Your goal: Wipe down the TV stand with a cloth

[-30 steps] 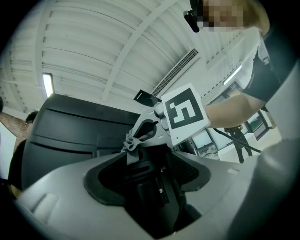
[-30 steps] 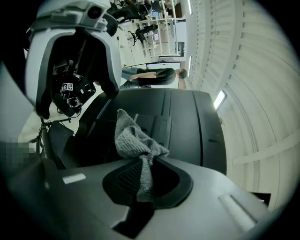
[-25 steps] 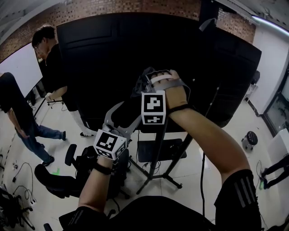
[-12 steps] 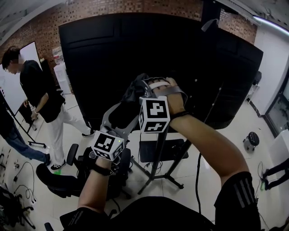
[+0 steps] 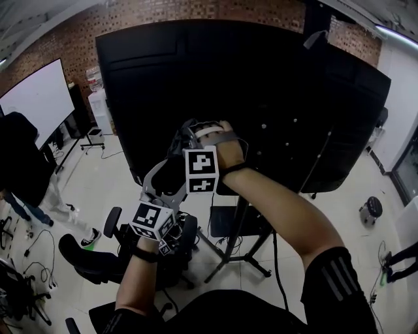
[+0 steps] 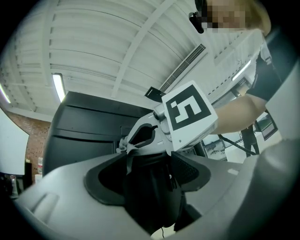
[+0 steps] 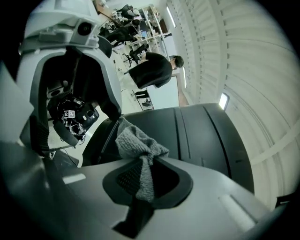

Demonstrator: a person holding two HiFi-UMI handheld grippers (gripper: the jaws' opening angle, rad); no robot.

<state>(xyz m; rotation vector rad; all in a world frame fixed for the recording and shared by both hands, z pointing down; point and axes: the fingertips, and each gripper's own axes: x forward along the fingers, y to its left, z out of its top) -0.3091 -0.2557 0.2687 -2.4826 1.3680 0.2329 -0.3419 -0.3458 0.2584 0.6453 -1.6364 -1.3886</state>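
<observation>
Both grippers have shifted left; right gripper (image 7: pixel 140 187) clamps the soft, light cloth (image 7: pixel 138 143) by its bunched middle, left gripper (image 6: pixel 150 187) closed, empty

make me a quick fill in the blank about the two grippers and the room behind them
1. The right gripper is shut on a grey ____.
2. In the head view, the right gripper shows ____ in the picture than the left gripper.
3. The wall behind the big black screen is built of ____.

Missing words: cloth; higher; brick
</observation>
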